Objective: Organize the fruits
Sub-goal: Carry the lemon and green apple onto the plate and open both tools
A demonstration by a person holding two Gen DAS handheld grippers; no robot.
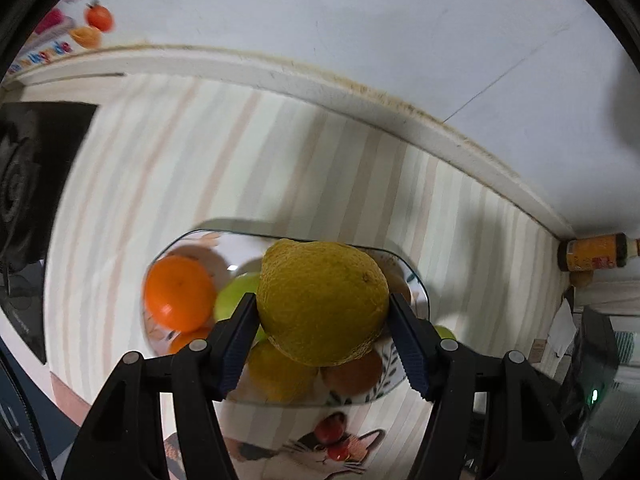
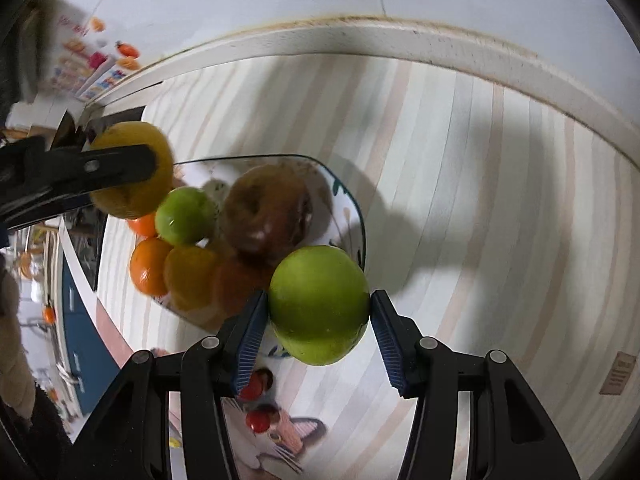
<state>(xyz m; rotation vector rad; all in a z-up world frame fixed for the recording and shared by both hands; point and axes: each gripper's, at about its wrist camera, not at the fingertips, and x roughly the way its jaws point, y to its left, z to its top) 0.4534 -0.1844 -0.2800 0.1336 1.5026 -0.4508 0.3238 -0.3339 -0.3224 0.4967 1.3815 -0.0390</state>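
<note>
**Yellow lemon and green apple both gripped above the fruit plate**

Yellow-green, pebbled skin fills the near field of the left wrist view: our left gripper point(image 1: 322, 308) has its blue ribbed pads pressed on either side of a lemon point(image 1: 322, 300), held clear above the plate point(image 1: 420, 292). On the right wrist view, our right gripper point(image 2: 318, 312) clamps a green apple point(image 2: 319, 304) the same way, pads touching both flanks, over the plate's rim at about 4 o'clock.

Below, the plate sits on a pale striped tablecloth point(image 1: 280, 152). We count on it an orange point(image 1: 179, 292) at 9 o'clock, a second green apple point(image 2: 185, 216), a brownish-red apple point(image 2: 267, 210) toward 12 o'clock, and more orange and yellow fruit, blurred.

Farther out: a cat print point(image 1: 320, 448) on the cloth at 6 o'clock, the table's white edge point(image 1: 360, 96), and a yellow-labelled bottle point(image 1: 596, 252) at 3 o'clock.
</note>
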